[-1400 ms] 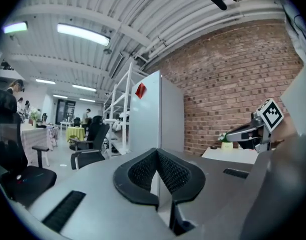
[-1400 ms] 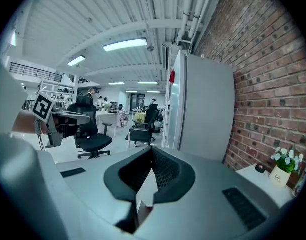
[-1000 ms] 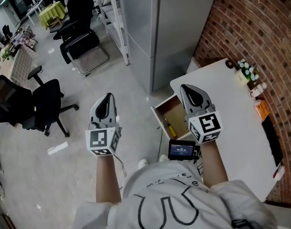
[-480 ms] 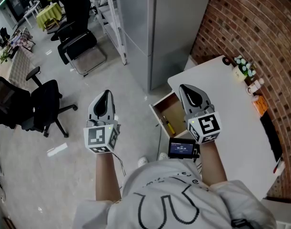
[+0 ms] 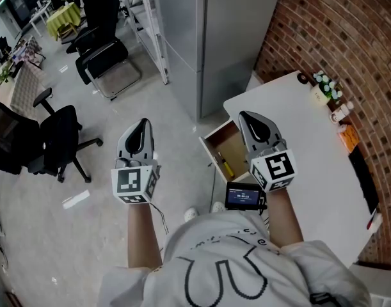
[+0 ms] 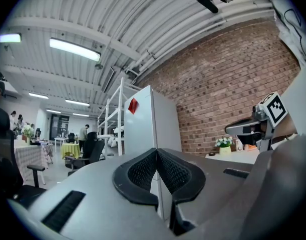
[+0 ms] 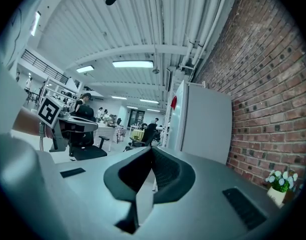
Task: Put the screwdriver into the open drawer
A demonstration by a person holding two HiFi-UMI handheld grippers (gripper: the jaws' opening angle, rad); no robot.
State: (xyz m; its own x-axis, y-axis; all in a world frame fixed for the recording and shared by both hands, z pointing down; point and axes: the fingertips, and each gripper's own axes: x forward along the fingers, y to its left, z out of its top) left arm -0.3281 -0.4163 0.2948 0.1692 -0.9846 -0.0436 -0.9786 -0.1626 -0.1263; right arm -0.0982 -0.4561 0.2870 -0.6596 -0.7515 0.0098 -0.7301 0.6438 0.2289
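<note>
In the head view a yellow-handled screwdriver (image 5: 226,168) lies inside the open wooden drawer (image 5: 215,151) at the white table's left side. My right gripper (image 5: 254,119) is held above the drawer and table edge, its jaws shut with nothing between them. My left gripper (image 5: 141,129) hovers over the floor to the left, jaws shut and empty too. Each gripper view looks level across the room, and neither shows the drawer or the screwdriver. The left gripper (image 6: 157,154) and the right gripper (image 7: 151,153) both show their jaws pressed together.
A white table (image 5: 297,139) stands against a brick wall (image 5: 349,50), with small pots and bottles (image 5: 327,94) along its far edge. A grey cabinet (image 5: 214,37) rises behind the drawer. Black office chairs (image 5: 54,139) stand on the floor at left.
Both grippers stay nearly still. The head view has shifted slightly, so the table and drawer sit a little further left and up in the picture.
</note>
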